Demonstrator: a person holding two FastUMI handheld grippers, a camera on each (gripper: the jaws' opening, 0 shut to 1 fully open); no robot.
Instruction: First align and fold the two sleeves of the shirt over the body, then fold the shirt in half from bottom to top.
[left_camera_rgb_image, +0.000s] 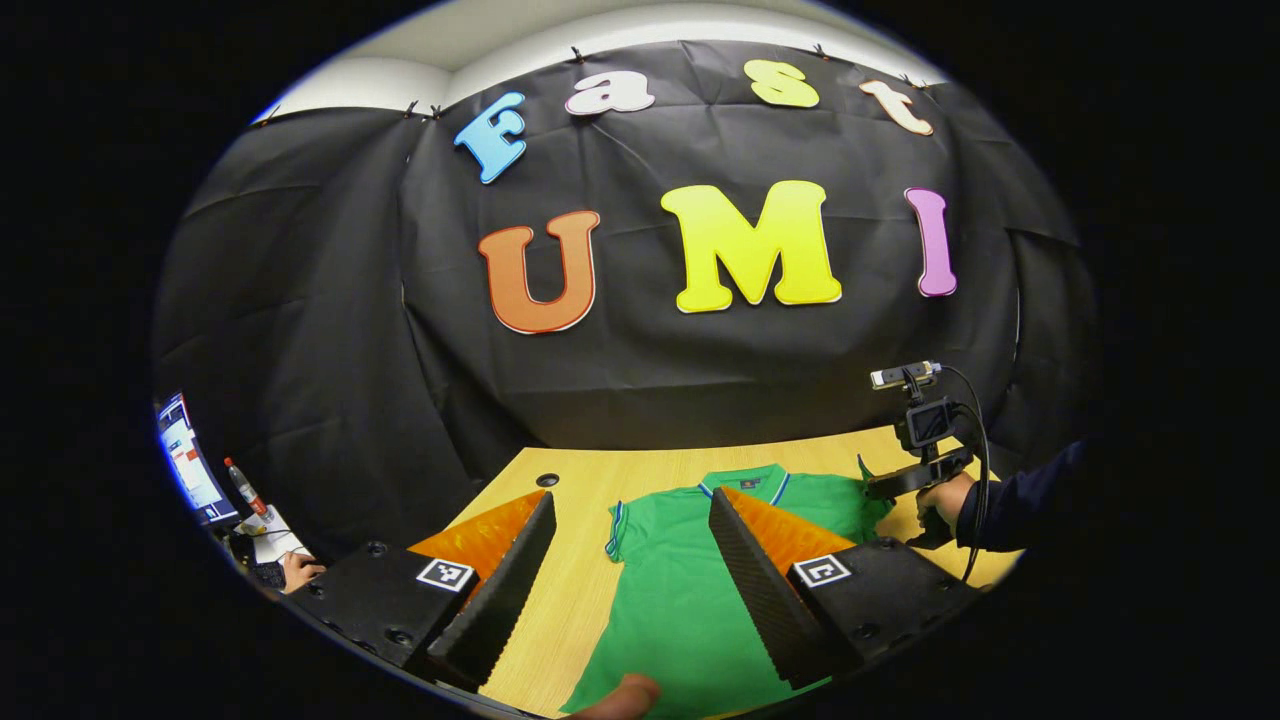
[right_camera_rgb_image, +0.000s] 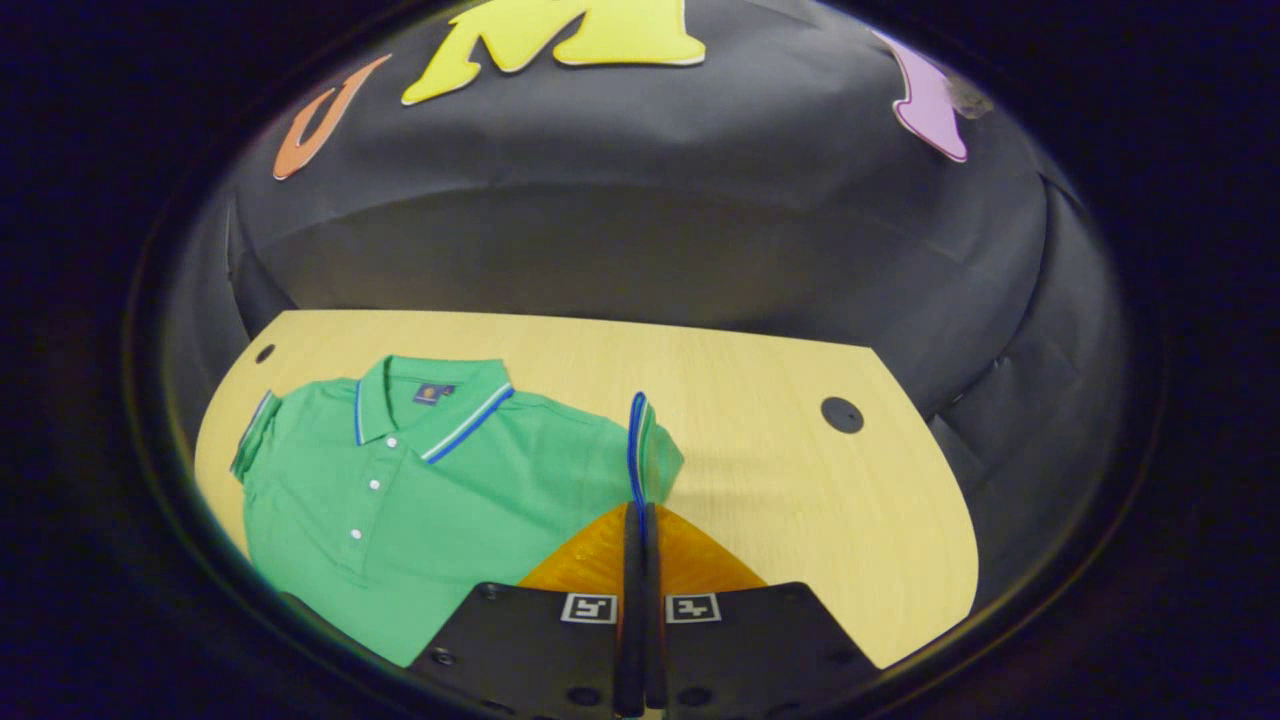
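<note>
A green polo shirt (left_camera_rgb_image: 680, 590) with a striped collar lies face up on the wooden table (left_camera_rgb_image: 570, 600), collar toward the wall. My left gripper (left_camera_rgb_image: 632, 498) hovers open above the shirt's left shoulder, its fingers spread wide with nothing between them. In the right gripper view the shirt (right_camera_rgb_image: 450, 480) lies to the left, and my right gripper (right_camera_rgb_image: 640, 510) is shut on the striped cuff of its right sleeve (right_camera_rgb_image: 655, 455), which stands up off the table (right_camera_rgb_image: 800, 480). The left gripper view shows that right gripper (left_camera_rgb_image: 905, 485) at the shirt's far right, held by a hand in a dark sleeve.
Round cable holes sit in the tabletop (left_camera_rgb_image: 547, 480) (right_camera_rgb_image: 842, 414). Left of the table are a monitor (left_camera_rgb_image: 188, 470), a bottle (left_camera_rgb_image: 243, 485) and another person's hand (left_camera_rgb_image: 300, 572). A fingertip (left_camera_rgb_image: 625, 695) shows at the bottom edge. Black cloth walls close in behind the table.
</note>
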